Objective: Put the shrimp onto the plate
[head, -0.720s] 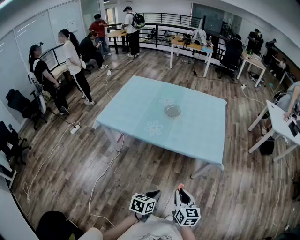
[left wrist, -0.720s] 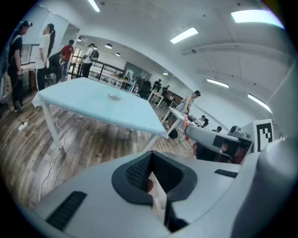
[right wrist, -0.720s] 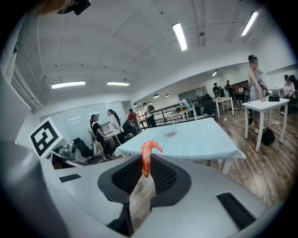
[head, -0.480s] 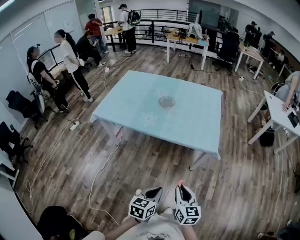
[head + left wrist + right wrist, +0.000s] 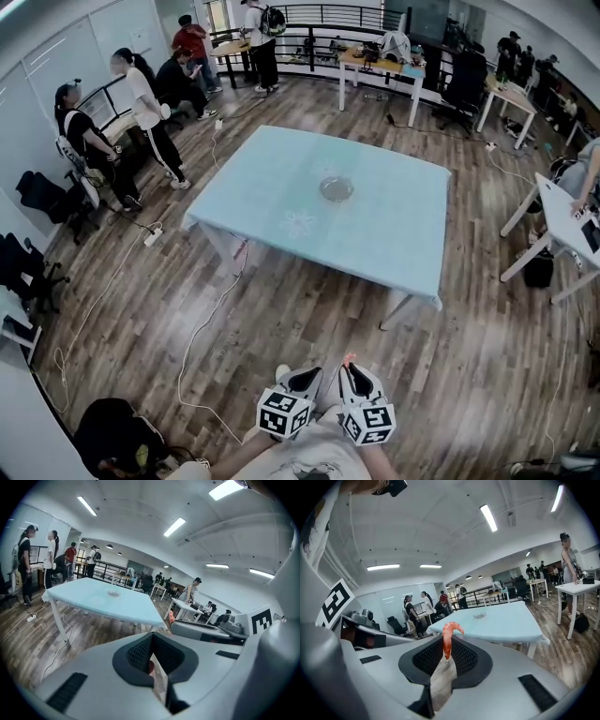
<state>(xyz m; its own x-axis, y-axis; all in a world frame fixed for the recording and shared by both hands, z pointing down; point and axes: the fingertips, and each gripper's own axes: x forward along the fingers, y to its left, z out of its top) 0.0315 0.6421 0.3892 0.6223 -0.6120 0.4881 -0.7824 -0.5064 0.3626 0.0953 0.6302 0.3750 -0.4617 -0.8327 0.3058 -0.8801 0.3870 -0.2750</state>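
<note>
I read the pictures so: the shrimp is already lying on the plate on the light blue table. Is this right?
Not right. The shrimp is not on the plate; it is clamped between the jaws of the right gripper, as the right gripper view shows. The plate does stand on the light blue table.

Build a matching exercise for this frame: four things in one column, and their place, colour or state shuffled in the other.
Things:
1. shrimp
2. plate
3. table
4. floor

Descriptions:
a. covered in light blue
b. sits on the table, nothing on it
c. clamped in the right claw
d. dark wood planks with cables across

Pairs: 1-c, 2-b, 3-a, 4-d
</note>
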